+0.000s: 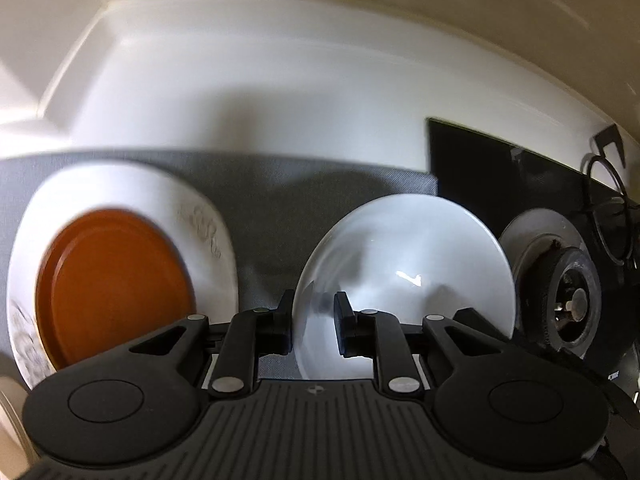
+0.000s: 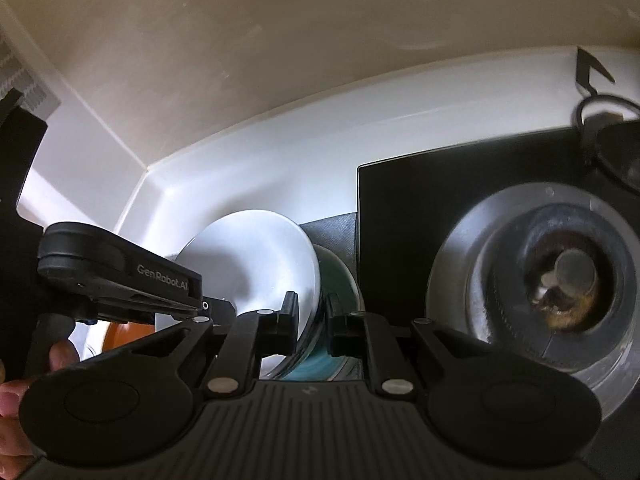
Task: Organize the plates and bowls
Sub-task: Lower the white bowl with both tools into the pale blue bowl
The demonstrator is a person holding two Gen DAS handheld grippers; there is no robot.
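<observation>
Orange filled the small plate (image 1: 114, 292) that lay on a larger white plate with a grey pattern (image 1: 208, 232), at the left of the grey mat (image 1: 272, 216) in the left wrist view. Just right of them, on the same mat, we saw a white bowl (image 1: 420, 264). Our left hand-held gripper (image 1: 312, 322) had its fingers clamped over the near-left rim of that bowl, one pad outside the wall and the other inside.

In the right wrist view the white bowl (image 2: 256, 264) appeared again, with a teal bowl (image 2: 340, 280) touching its right side. Our right hand-held gripper (image 2: 312, 322) straddled the rim of the teal bowl; its left finger (image 2: 286, 316) sat in front of the white bowl and its right finger (image 2: 340, 332) lay against the teal one. We could not tell whether the jaws pressed the rim or merely bracketed it.

The left hand-held gripper's body (image 2: 120, 276) came in from the left there, above a person's hand (image 2: 24, 380). To the right of the mat stood a black stove top (image 2: 420, 208) with a gas burner (image 2: 560, 280).
</observation>
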